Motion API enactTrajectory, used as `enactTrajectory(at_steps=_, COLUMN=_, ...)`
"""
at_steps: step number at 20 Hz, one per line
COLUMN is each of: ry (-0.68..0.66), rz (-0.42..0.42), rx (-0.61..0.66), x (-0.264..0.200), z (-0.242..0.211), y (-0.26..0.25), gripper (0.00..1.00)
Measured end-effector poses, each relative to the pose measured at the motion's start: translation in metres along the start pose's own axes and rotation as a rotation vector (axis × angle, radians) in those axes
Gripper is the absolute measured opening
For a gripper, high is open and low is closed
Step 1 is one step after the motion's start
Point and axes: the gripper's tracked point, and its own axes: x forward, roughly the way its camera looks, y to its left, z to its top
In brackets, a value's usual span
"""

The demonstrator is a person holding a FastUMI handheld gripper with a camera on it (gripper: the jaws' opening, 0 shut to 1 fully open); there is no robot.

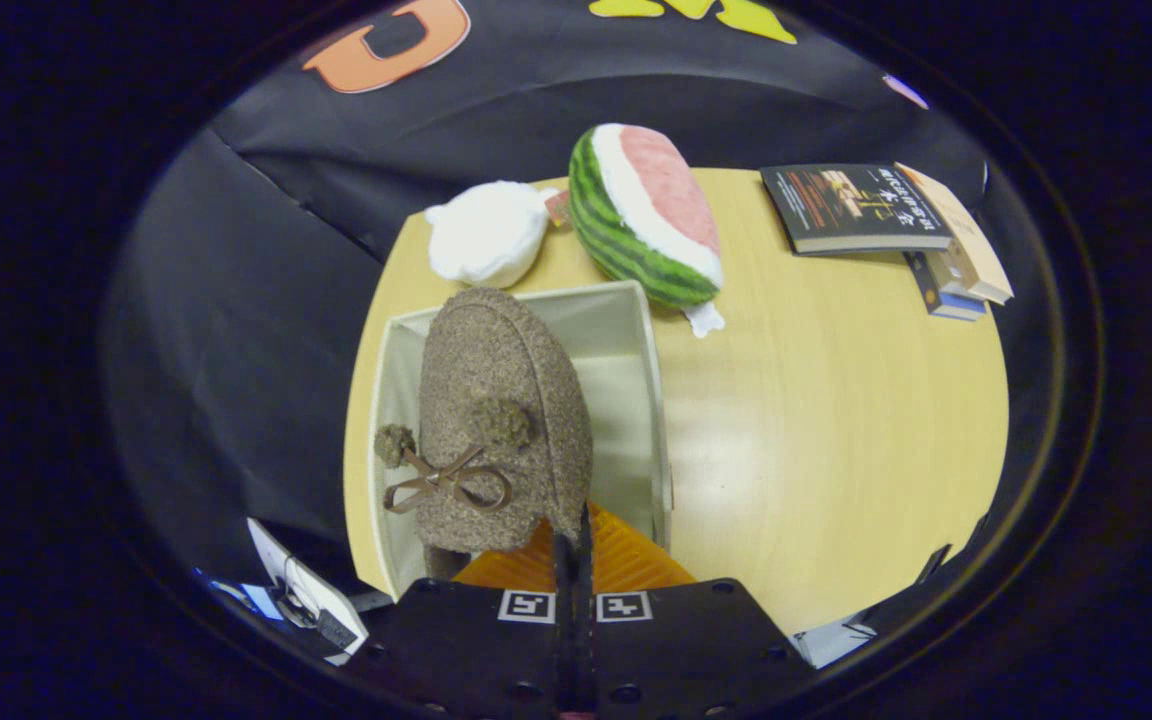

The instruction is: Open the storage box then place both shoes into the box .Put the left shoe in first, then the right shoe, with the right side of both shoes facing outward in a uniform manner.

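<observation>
A brown fuzzy shoe [501,400] with two pompoms and a small bow hangs toe-forward just ahead of my fingers. My gripper [573,545] is shut on the rim of the shoe's heel end, both fingers pressed together on it. Below the shoe stands the pale storage box [651,370], open at the top, on the light wooden table [836,420]. The shoe covers most of the box's left half, and the box's pale inside shows to the right of the shoe. Whether the shoe touches the box floor I cannot tell.
Beyond the box lie a watermelon-slice plush [646,215] and a white plush [486,232]. A stack of books [886,225] sits at the table's far right. The table's curved left edge runs close to the box, with dark cloth past it.
</observation>
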Motion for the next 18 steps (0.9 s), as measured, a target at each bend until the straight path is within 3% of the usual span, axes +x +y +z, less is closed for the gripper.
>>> enactTrajectory(at_steps=10, ry=0.054, rz=-0.12, rx=0.016, x=0.047, z=-0.006, y=-0.01, gripper=0.01)
enactTrajectory(at_steps=18, ry=0.034, rz=-0.113, rx=0.015, x=0.036, z=-0.004, y=-0.005, gripper=0.11)
